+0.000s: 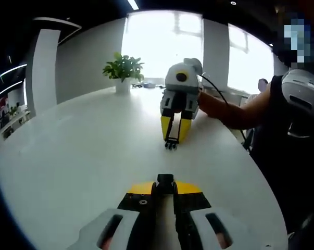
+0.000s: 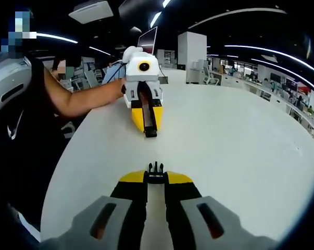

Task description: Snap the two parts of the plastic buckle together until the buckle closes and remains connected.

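The left tongs [image 1: 165, 183] pinch a boxy black plastic socket piece [image 1: 165, 179]. The right tongs [image 2: 156, 174] pinch the pronged black clip piece [image 2: 156, 168], pointing at 12 o'clock over the smooth white tabletop [image 2: 224, 135].

at the bottom centre, the right gripper [image 2: 155, 179] pinches a pronged buckle part [image 2: 155, 172]; at the upper centre, the left gripper [image 2: 150, 130] clamps a second black buckle piece [image 2: 150, 133] over the white table [image 2: 240, 146].

a broad white bench [image 1: 84, 156] fills the foreground. at its far end a potted plant [image 1: 123, 70] stands before bright windows [image 1: 162, 41] and a white pillar [image 1: 215, 49]. the right gripper view shows a dim open office with desks [image 2: 235, 80], ceiling light strips [image 2: 266, 48] and a white column [image 2: 192, 49].
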Tool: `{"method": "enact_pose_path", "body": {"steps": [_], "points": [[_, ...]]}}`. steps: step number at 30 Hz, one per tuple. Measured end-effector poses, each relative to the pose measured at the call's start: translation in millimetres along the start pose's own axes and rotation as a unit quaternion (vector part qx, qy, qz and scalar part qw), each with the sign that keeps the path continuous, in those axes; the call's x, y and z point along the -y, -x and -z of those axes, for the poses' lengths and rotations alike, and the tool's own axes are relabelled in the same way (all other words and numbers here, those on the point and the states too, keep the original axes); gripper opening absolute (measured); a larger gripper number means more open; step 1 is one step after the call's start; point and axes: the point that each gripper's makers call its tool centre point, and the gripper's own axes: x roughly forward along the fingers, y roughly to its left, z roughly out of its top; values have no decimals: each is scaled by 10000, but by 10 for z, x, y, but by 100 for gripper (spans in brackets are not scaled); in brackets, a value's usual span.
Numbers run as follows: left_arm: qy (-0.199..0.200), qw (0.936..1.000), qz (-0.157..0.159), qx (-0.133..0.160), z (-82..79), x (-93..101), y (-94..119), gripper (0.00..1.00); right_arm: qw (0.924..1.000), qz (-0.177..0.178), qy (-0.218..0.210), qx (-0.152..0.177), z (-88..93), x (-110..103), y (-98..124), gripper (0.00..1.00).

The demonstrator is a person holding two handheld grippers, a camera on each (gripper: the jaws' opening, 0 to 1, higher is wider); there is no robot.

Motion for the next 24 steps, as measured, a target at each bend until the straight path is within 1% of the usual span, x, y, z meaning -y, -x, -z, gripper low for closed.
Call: {"method": "enact_pose_path", "body": {"steps": [7,12,24], "points": [[-50,10000,-55,28,9,32,-23,11,10000,-16,25,27,-3,-8,-19,11],[-80,10000,-21,14,20,79,-54,11,10000,-23,31,33,2,-6,-26,11],[-87,9999,56,16,26,116,-73,11,10000,-55,34,7,19,-16,-47,11]]}}
